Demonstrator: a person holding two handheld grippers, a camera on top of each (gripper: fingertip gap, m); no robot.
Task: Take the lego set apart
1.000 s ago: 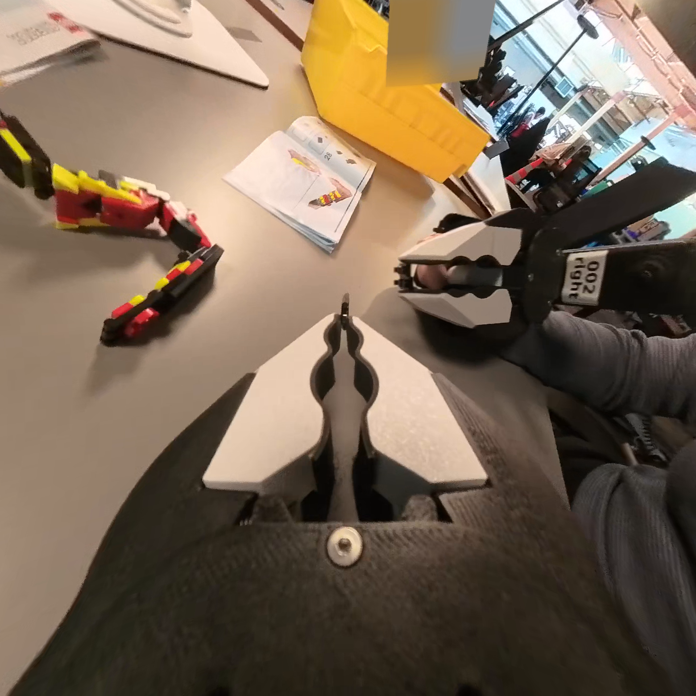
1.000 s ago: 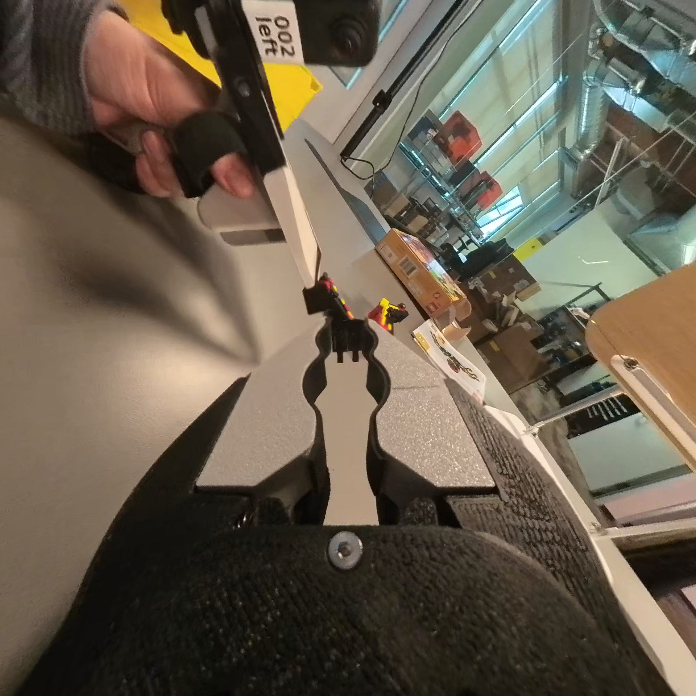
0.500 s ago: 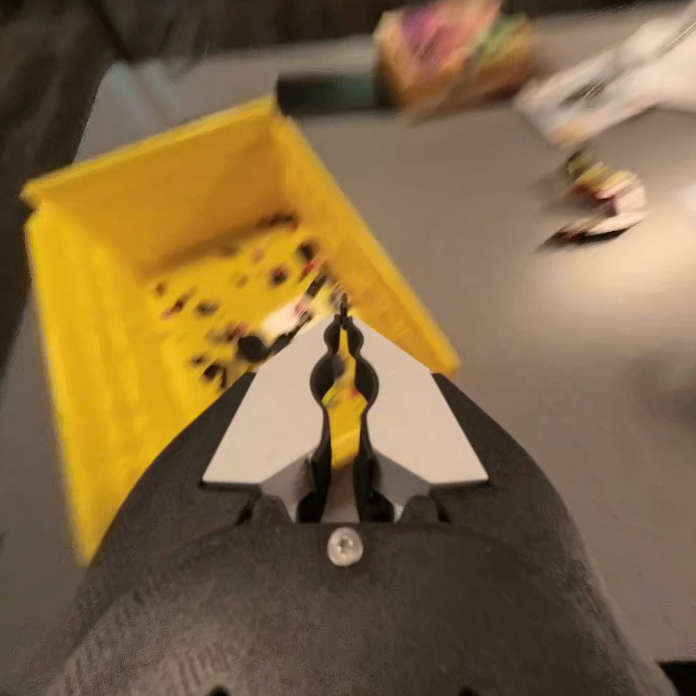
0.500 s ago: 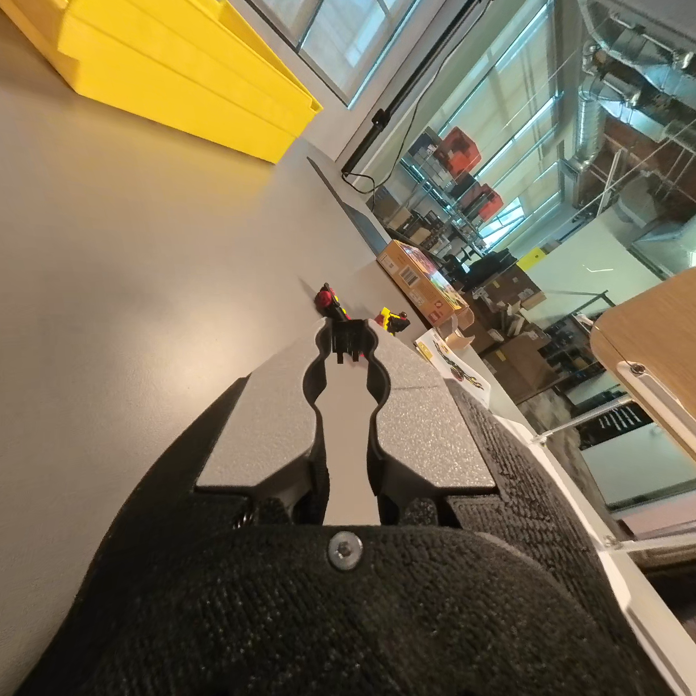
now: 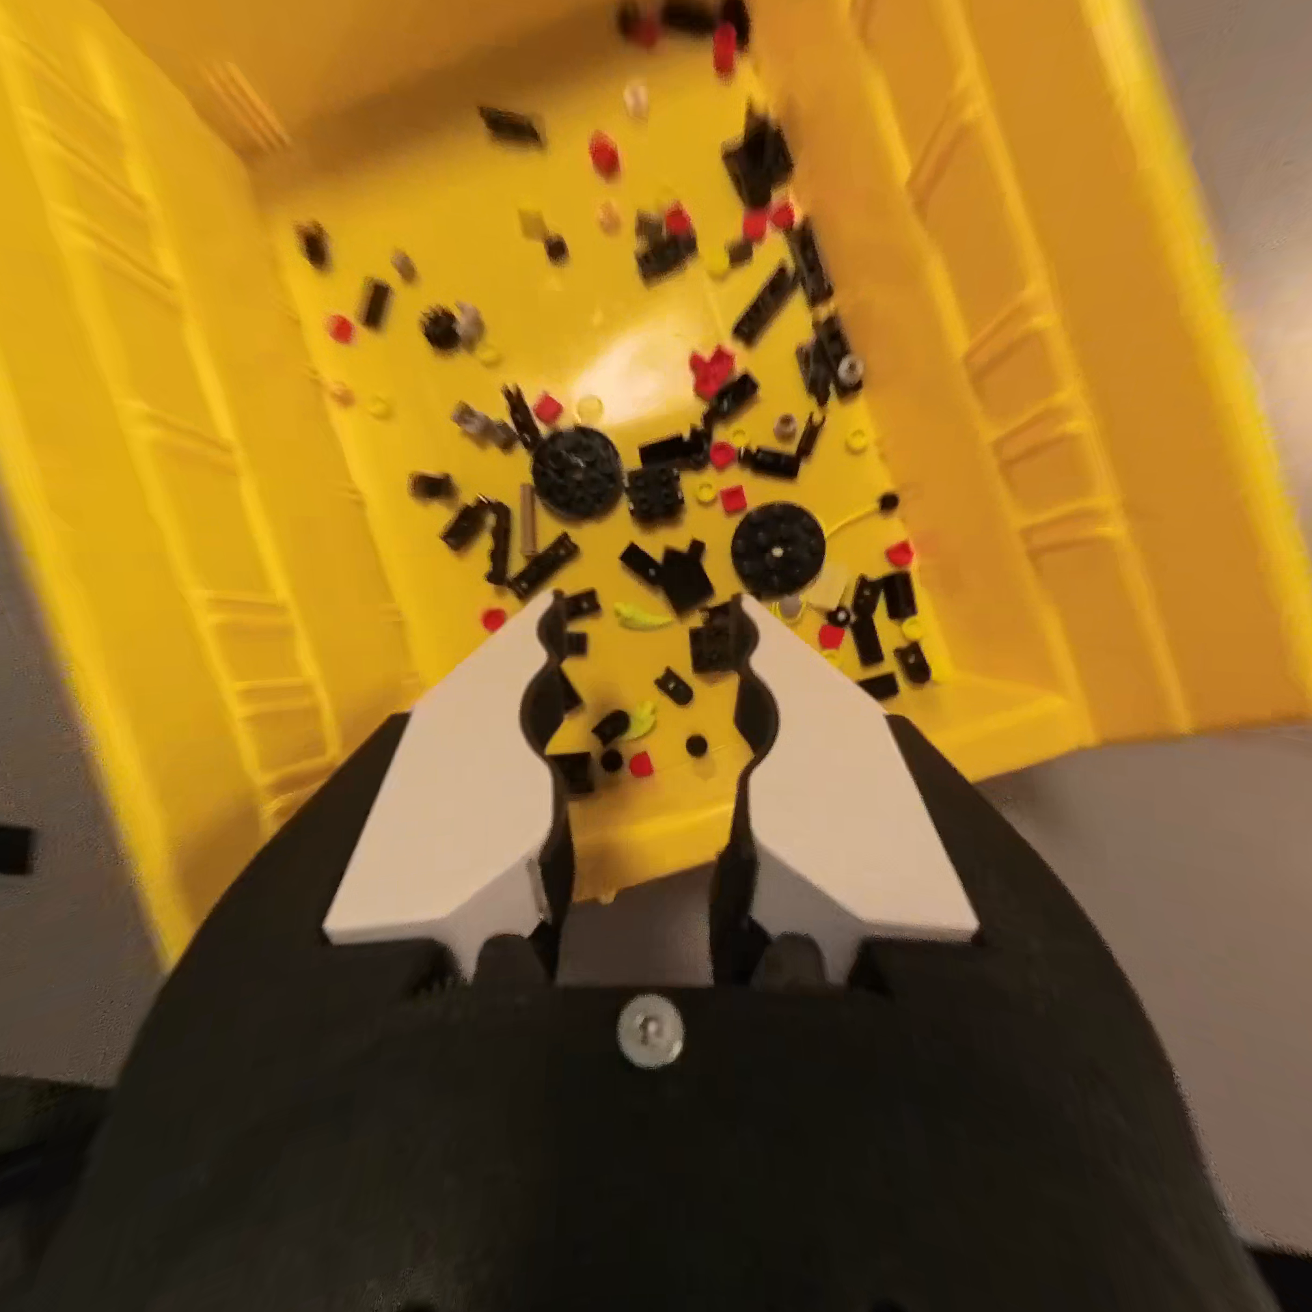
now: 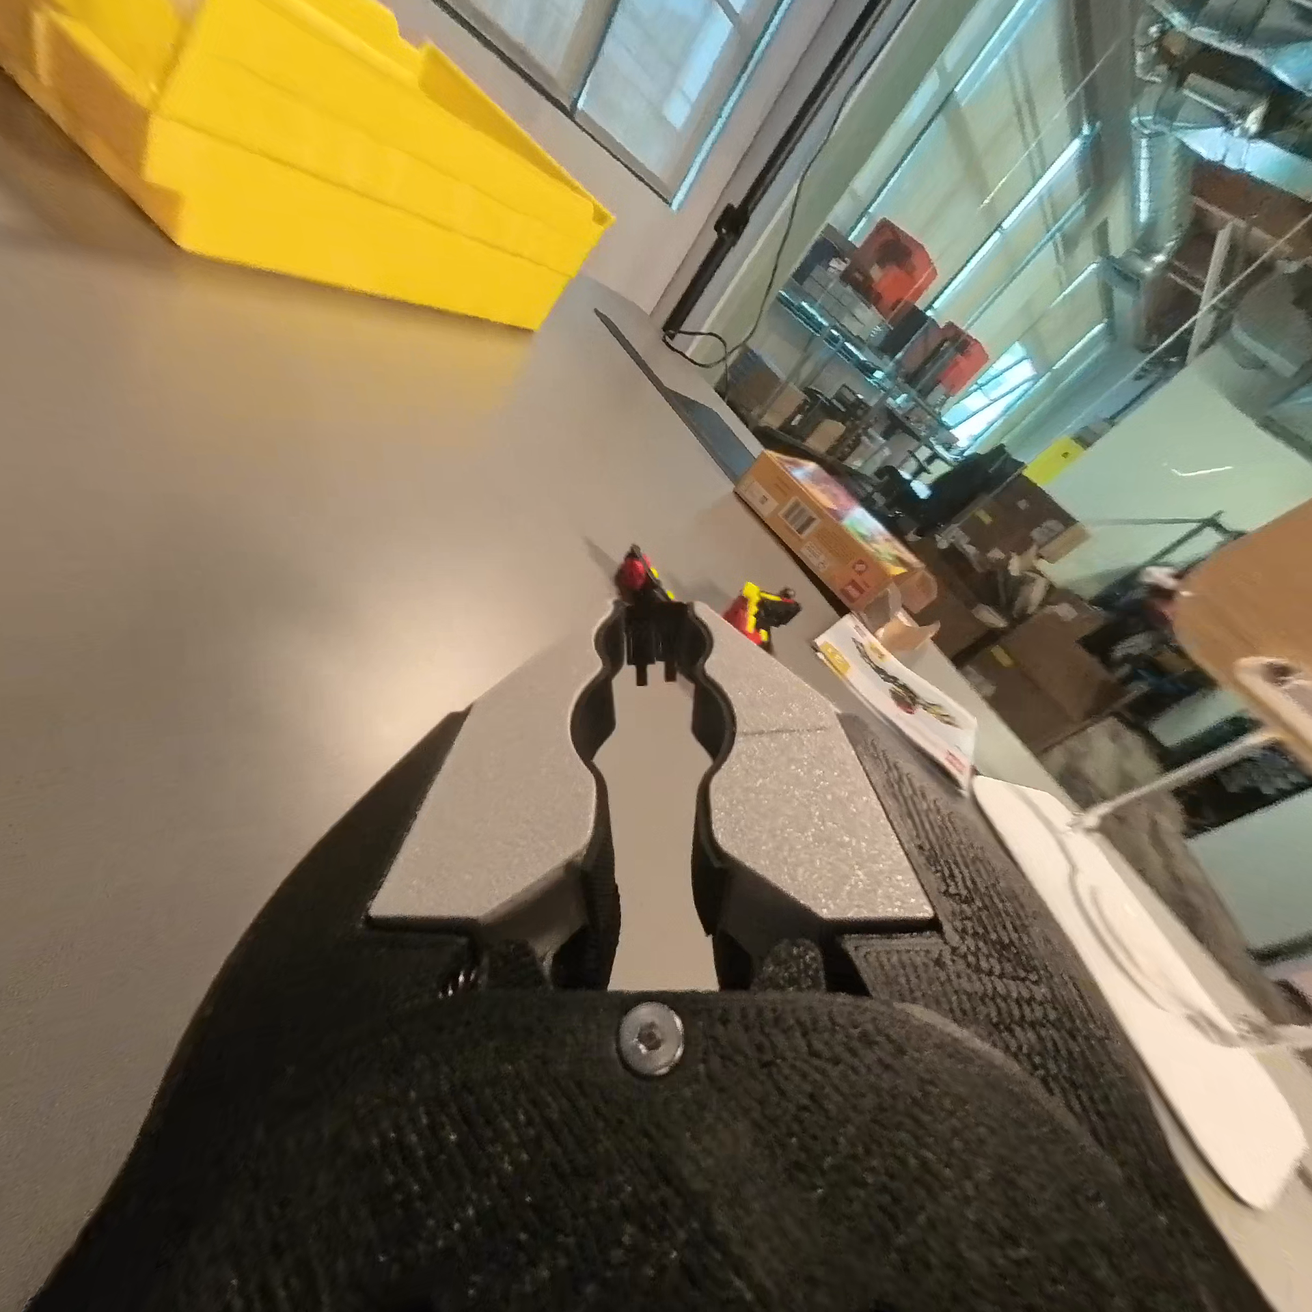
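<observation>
The left gripper point(image 5: 649, 625) gapes empty straight above the yellow bin point(image 5: 994, 298); the right gripper point(image 6: 654, 642), pinching a small black piece point(image 6: 649, 642), points at the lego model point(image 6: 760, 610) just ahead on the worktop point(image 6: 284, 497)

**Where the two cameras look**

The left wrist camera sits behind the left gripper point(image 5: 652, 603) and looks straight down into the yellow bin point(image 5: 177, 497) from close above. The bin fills the picture from 9 o'clock round to 3 o'clock, and its loose pieces point(image 5: 578, 472) look blurry.

The right wrist camera sits behind the right gripper point(image 6: 654, 625). It is low, close to the grey table point(image 6: 284, 532), and tipped sideways. It looks along the table toward far shelves point(image 6: 887, 355) at 1 o'clock.

Both views share the yellow bin. The right view sees its outside at 10 o'clock, well away.
</observation>
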